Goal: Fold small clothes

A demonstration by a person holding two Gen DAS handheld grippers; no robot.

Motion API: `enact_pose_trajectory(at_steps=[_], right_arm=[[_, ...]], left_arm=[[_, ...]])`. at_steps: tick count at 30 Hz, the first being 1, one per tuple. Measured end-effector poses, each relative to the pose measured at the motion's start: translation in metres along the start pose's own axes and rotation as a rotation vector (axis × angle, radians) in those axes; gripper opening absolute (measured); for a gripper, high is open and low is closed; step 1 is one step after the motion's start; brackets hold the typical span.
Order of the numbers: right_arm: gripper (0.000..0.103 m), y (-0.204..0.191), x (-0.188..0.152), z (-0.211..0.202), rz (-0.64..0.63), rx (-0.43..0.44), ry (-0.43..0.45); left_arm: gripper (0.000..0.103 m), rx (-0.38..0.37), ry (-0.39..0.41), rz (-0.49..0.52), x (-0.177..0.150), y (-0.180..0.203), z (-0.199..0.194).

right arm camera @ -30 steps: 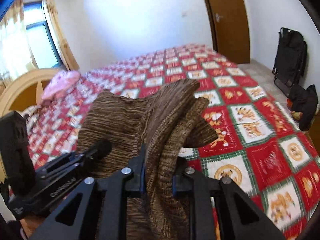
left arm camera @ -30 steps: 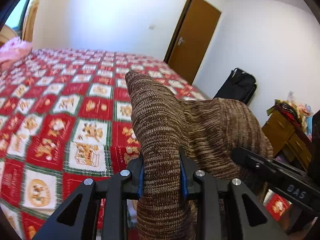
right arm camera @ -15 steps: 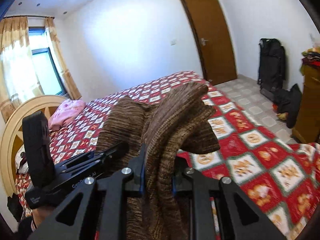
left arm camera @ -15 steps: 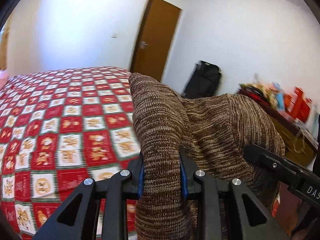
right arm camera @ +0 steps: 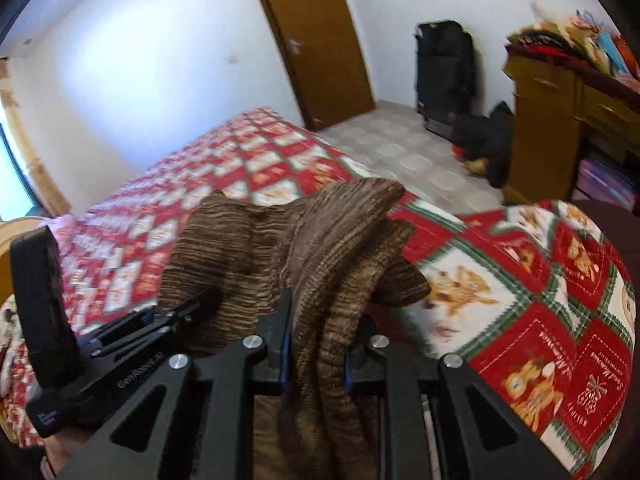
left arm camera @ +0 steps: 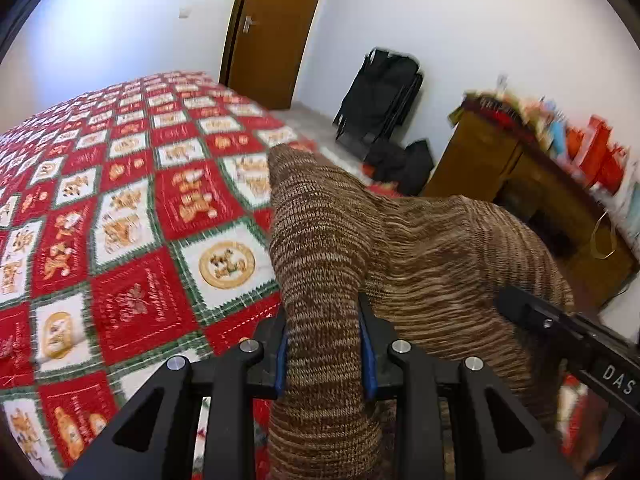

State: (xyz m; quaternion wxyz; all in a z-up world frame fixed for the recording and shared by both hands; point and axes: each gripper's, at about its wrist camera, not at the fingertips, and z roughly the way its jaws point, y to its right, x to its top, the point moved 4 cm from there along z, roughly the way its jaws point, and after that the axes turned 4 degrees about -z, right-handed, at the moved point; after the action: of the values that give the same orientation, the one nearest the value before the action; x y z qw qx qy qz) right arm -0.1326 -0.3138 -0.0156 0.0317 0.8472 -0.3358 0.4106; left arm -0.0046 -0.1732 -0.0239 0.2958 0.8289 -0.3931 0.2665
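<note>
A brown striped knitted garment (left arm camera: 320, 248) is held up in the air between both grippers, above the bed. My left gripper (left arm camera: 323, 350) is shut on one bunched edge of it. My right gripper (right arm camera: 316, 344) is shut on another bunched edge (right arm camera: 332, 252). The cloth spans between them and hangs down behind the fingers. The right gripper's body (left arm camera: 568, 340) shows at the right of the left wrist view, and the left gripper's body (right arm camera: 100, 344) shows at the left of the right wrist view.
The bed with a red, white and green patterned quilt (left arm camera: 120, 208) lies below and to the left. A brown door (right arm camera: 316, 40), a black bag (right arm camera: 444, 68) on the tiled floor and a cluttered wooden dresser (right arm camera: 568, 112) stand to the right.
Both grippers have swung to the right with the garment still held: the view has turned from the bed's head and window toward the door, bag and dresser.
</note>
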Motion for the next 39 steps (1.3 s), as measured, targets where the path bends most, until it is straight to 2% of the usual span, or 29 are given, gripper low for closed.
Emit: enact_pose_trajectory(at_steps=[3,6,8,10,13,15,16,19,21,23,25,27,30,36,39], right_arm=[[0.022,0.021,-0.006,0.024,0.037,-0.004,-0.045],[0.028,0.035,-0.010,0.033,0.085,0.027,-0.065],[0.031,0.040,-0.011,0.033,0.114,0.058,-0.064],[0.032,0.036,-0.016,0.023,0.107,0.071,-0.056],[0.034,0.036,-0.019,0.015,0.094,0.076,-0.045],[0.041,0.043,-0.023,0.002,0.113,0.060,-0.022],[0.044,0.045,-0.026,-0.007,0.112,0.041,-0.002],[0.045,0.040,-0.032,-0.042,0.059,-0.051,0.087],[0.045,0.029,-0.035,-0.066,-0.006,-0.118,0.142],[0.045,0.013,-0.040,-0.079,-0.070,-0.144,0.161],[0.045,-0.003,-0.048,-0.082,-0.129,-0.139,0.142],[0.039,-0.018,-0.060,-0.080,-0.186,-0.136,0.112],[0.036,-0.031,-0.079,-0.077,-0.262,-0.171,0.085],[0.031,-0.022,-0.108,-0.067,-0.296,-0.208,0.017],[0.029,-0.022,-0.115,-0.075,-0.311,-0.227,0.015]], left_arm=[[0.036,0.046,-0.040,0.001,-0.006,-0.003,0.021],[0.058,0.118,-0.084,0.007,-0.012,-0.011,0.036],[0.077,0.161,-0.076,0.021,-0.013,-0.015,0.038],[0.081,0.166,-0.074,0.011,-0.014,-0.020,0.038],[0.082,0.168,-0.087,-0.009,-0.014,-0.022,0.030],[0.082,0.221,-0.069,0.033,-0.013,-0.021,0.017],[0.082,0.252,-0.055,0.057,-0.012,-0.020,0.012],[0.082,0.342,0.002,0.113,-0.012,-0.019,-0.012],[0.082,0.352,0.036,0.135,-0.017,-0.016,-0.028],[0.082,0.355,0.048,0.148,-0.024,-0.013,-0.038],[0.082,0.344,0.044,0.162,-0.033,-0.008,-0.044],[0.082,0.333,0.032,0.176,-0.043,-0.004,-0.046],[0.082,0.333,0.012,0.190,-0.060,0.001,-0.045],[0.082,0.349,-0.040,0.217,-0.090,0.004,-0.034],[0.082,0.341,-0.032,0.174,-0.098,-0.002,-0.043]])
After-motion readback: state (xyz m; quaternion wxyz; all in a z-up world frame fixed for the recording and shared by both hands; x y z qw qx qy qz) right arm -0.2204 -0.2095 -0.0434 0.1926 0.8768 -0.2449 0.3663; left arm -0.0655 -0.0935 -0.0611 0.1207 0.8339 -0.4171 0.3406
